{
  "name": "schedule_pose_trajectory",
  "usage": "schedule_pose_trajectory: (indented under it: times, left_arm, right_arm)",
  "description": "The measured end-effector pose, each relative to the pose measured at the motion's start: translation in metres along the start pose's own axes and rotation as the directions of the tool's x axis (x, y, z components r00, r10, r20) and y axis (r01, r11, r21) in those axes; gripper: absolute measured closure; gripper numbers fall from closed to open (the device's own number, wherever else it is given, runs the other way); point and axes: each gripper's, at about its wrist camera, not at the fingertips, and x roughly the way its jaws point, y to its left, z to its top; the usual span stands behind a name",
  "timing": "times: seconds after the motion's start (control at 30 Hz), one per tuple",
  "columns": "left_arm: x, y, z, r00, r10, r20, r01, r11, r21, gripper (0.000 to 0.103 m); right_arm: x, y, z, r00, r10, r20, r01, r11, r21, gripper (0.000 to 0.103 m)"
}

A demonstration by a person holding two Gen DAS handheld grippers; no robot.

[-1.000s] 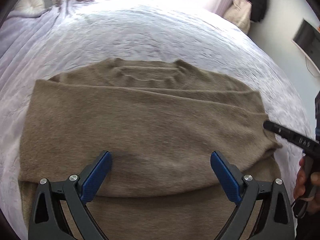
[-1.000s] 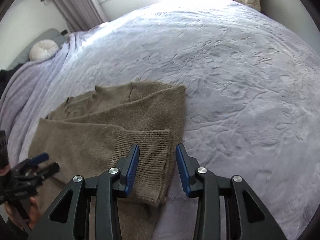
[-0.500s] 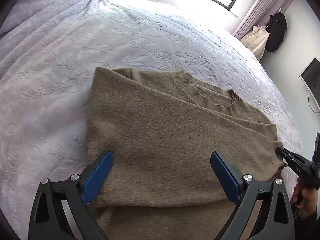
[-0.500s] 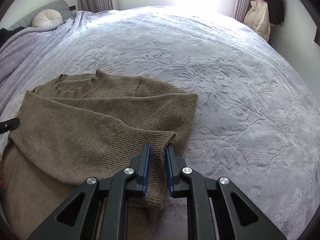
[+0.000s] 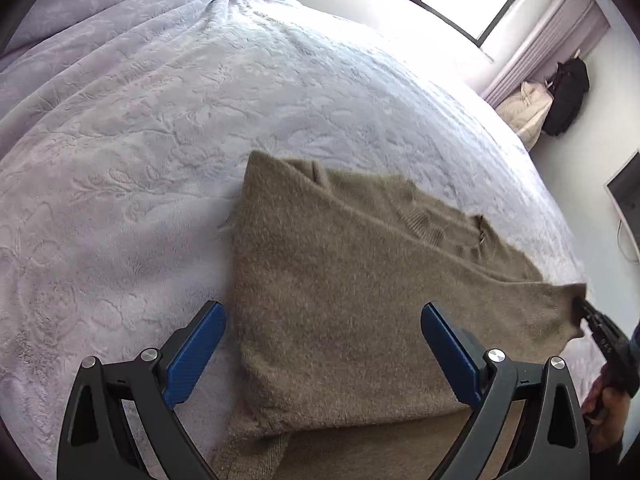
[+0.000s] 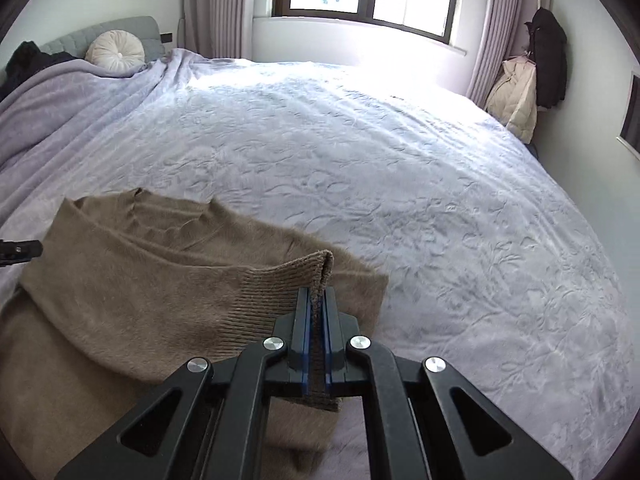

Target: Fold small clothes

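Note:
A tan knit sweater (image 5: 340,280) lies on the bed with one sleeve folded across its body. My left gripper (image 5: 322,320) is open and empty, hovering over the sweater's left part. My right gripper (image 6: 316,300) is shut on the ribbed sleeve cuff (image 6: 296,276) and lifts it off the sweater (image 6: 140,300). The right gripper also shows in the left wrist view (image 5: 580,312), at the cuff end on the sweater's right side. The tip of the left gripper shows at the left edge of the right wrist view (image 6: 20,250).
The lavender embossed bedspread (image 6: 400,180) covers the wide bed. A round cushion (image 6: 116,50) lies at the headboard. Coats (image 6: 536,76) hang by the curtain at the far right. A screen (image 5: 624,196) is on the right wall.
My right gripper has closed on the sleeve cuff and raised it. My left gripper has swung left, so the sweater's left edge now lies between its open fingers.

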Motion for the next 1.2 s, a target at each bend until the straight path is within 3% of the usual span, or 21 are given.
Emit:
schedule_pose_trajectory:
  times: [0.07,0.17,0.27,0.37,0.53,0.63,0.67,0.8,0.87,0.97,1.0,1.13,1.2]
  left_arm:
    - [0.003,-0.007,0.001,1.000,-0.011,-0.010,0.011,1.000,0.021,0.004]
    - [0.012,-0.018,0.000,0.999,0.035,-0.024,-0.033,0.997,0.071,0.004]
    - [0.010,-0.014,0.001,0.998,0.065,-0.018,-0.064,0.997,0.051,0.004]
    - [-0.010,-0.014,-0.004,1.000,-0.003,-0.001,0.004,1.000,0.030,0.004]
    - [-0.024,-0.047,-0.045,0.989,-0.130,-0.070,0.140,0.975,0.170,0.004]
    - [-0.010,-0.060,-0.060,0.997,-0.038,-0.072,0.055,0.969,0.241,0.004]
    - [-0.001,-0.055,-0.059,0.997,0.021,-0.072,-0.004,0.973,0.233,0.004]
    - [0.009,-0.028,-0.049,0.989,0.135,-0.062,-0.125,0.982,0.145,0.004]
    - [-0.001,-0.028,-0.047,0.991,0.119,-0.056,-0.111,0.986,0.123,0.004]
    - [-0.019,-0.044,-0.056,0.994,0.098,-0.043,-0.090,0.983,0.160,0.004]
    - [-0.024,-0.051,-0.062,0.995,0.094,-0.035,-0.085,0.978,0.189,0.004]
    - [-0.033,-0.072,-0.104,0.989,0.122,-0.083,-0.090,0.947,0.310,0.004]
    - [-0.041,-0.072,-0.132,0.985,0.139,-0.106,-0.092,0.927,0.364,0.004]
  right_arm:
    - [0.017,-0.007,0.002,1.000,-0.005,-0.022,0.006,1.000,0.028,0.098]
    - [0.045,-0.011,-0.002,0.997,-0.018,-0.074,0.021,0.999,0.038,0.098]
    - [0.063,-0.012,-0.014,0.990,0.006,-0.137,0.002,0.998,0.058,0.097]
    - [0.047,-0.020,-0.017,0.992,0.032,-0.120,-0.017,0.992,0.126,0.091]
    - [0.007,-0.030,-0.023,0.995,0.092,-0.040,-0.079,0.966,0.245,0.077]
    - [-0.006,-0.013,-0.027,0.991,0.130,-0.042,-0.117,0.966,0.232,0.076]
    - [-0.010,-0.004,-0.030,0.989,0.140,-0.052,-0.126,0.968,0.217,0.076]
    - [-0.028,0.021,-0.043,0.983,0.167,-0.076,-0.152,0.973,0.177,0.076]
    - [-0.038,0.033,-0.054,0.972,0.212,-0.098,-0.195,0.967,0.165,0.071]
    - [-0.045,0.062,-0.065,0.956,0.253,-0.147,-0.244,0.967,0.075,0.044]
    - [-0.045,0.074,-0.068,0.956,0.243,-0.163,-0.240,0.970,0.034,0.041]
    - [-0.035,0.107,-0.089,0.929,0.253,-0.272,-0.259,0.966,0.015,0.041]
    - [-0.048,0.115,-0.105,0.929,0.248,-0.275,-0.257,0.966,0.002,0.041]
